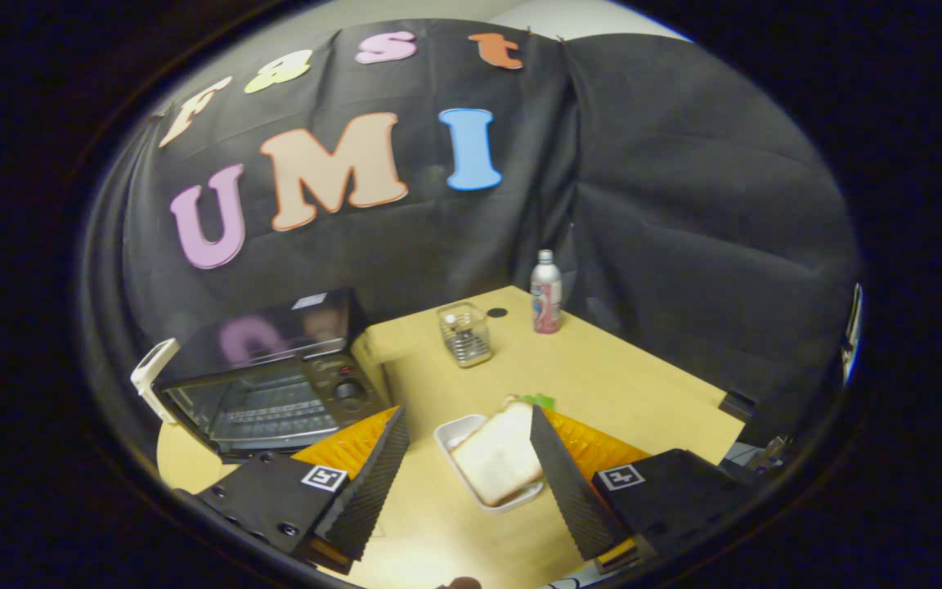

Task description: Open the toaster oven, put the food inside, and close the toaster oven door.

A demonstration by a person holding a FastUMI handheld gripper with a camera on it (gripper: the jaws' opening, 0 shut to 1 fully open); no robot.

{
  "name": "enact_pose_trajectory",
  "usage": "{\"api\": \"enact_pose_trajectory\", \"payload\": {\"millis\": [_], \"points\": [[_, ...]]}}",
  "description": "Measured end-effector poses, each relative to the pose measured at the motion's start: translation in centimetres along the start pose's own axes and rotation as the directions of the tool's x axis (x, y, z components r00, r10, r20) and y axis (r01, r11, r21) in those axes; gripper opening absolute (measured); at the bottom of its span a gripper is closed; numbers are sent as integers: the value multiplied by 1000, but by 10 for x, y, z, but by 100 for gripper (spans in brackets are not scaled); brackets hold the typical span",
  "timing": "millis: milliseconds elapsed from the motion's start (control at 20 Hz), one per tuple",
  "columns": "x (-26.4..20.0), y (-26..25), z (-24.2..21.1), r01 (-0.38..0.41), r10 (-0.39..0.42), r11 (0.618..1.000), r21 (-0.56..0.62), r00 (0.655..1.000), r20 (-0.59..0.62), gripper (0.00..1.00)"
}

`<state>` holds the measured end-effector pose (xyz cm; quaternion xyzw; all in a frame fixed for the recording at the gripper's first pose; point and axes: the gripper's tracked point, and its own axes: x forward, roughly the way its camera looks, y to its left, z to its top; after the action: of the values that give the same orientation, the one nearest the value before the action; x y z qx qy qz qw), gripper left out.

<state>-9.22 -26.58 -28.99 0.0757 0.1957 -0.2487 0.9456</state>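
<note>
Gripper view: the gripper point(469, 425) hangs wide open, holding nothing, over one sandwich point(497, 454) in one white dish point(448, 431) between its fingers. Left of them, one toaster oven point(271, 380) sits shut; grabbing food first risks a blocked door. Beyond stand one glass jar point(464, 334) and one bottle point(546, 292).

sandwich point(497, 455) in tray point(448, 431), between tool point(468, 425) fingers | toaster oven point(275, 384) left | bottle point(546, 292), perhaps a rack point(465, 334), behind

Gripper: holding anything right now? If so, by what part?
Nothing held. The gripper is open, its fingers spread to either side of the sandwich on the white dish, touching neither.
</note>
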Motion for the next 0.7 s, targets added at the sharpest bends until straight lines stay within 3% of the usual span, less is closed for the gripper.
{"api": "enact_pose_trajectory", "payload": {"millis": [150,400,700], "points": [[12,-36,-1,41,-41,995,86,999,-4,95],[47,-51,-37,5,11,981,193,997,-78,95],[83,-34,-90,-59,105,980,190,965,-240,69]]}}
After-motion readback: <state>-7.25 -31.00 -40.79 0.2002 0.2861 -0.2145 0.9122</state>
